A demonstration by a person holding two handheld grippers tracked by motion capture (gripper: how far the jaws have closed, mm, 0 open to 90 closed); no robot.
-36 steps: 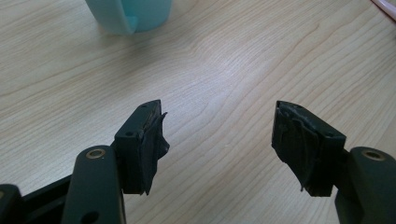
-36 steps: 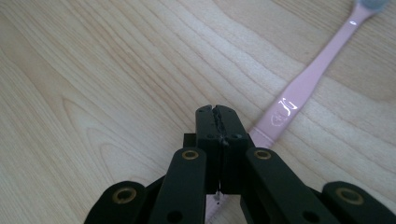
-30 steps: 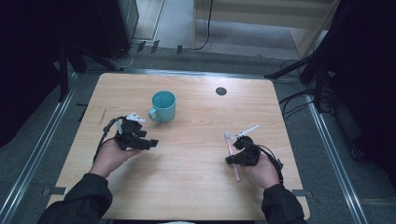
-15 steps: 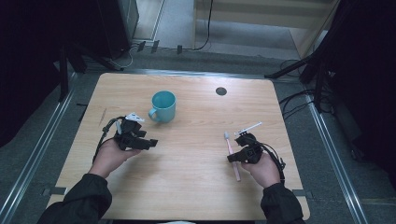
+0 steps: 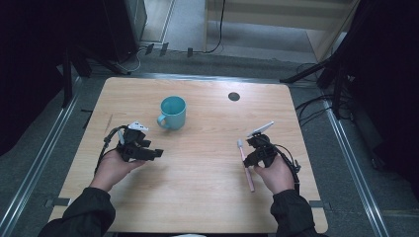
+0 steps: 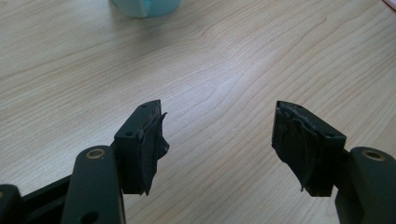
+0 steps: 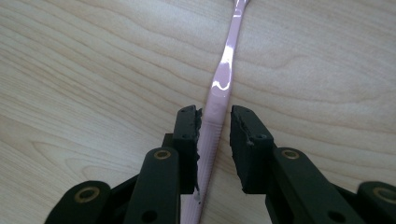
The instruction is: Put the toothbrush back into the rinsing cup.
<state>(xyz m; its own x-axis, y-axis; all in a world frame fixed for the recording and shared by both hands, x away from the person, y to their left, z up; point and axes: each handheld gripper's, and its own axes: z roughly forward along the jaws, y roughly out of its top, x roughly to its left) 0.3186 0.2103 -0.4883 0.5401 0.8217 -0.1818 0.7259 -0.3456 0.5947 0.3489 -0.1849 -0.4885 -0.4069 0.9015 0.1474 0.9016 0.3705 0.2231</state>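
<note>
right gripper [image 7: 214, 135]: jaws just opening, part-open, gripping nothing | pink toothbrush [image 7: 223, 79]: flat on table [image 7: 70, 70], handle between jaws, near right edge

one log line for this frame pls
right gripper: jaws just opening, astride pink toothbrush lying on table, small gap | left gripper: jaws open, nothing between | teal mug: upright, untouched

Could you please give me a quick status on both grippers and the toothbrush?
Left gripper open, nothing between its fingers. Right gripper just opening, fingers astride the pink toothbrush, not clamping it. Toothbrush flat on table. Teal mug well clear.
</note>
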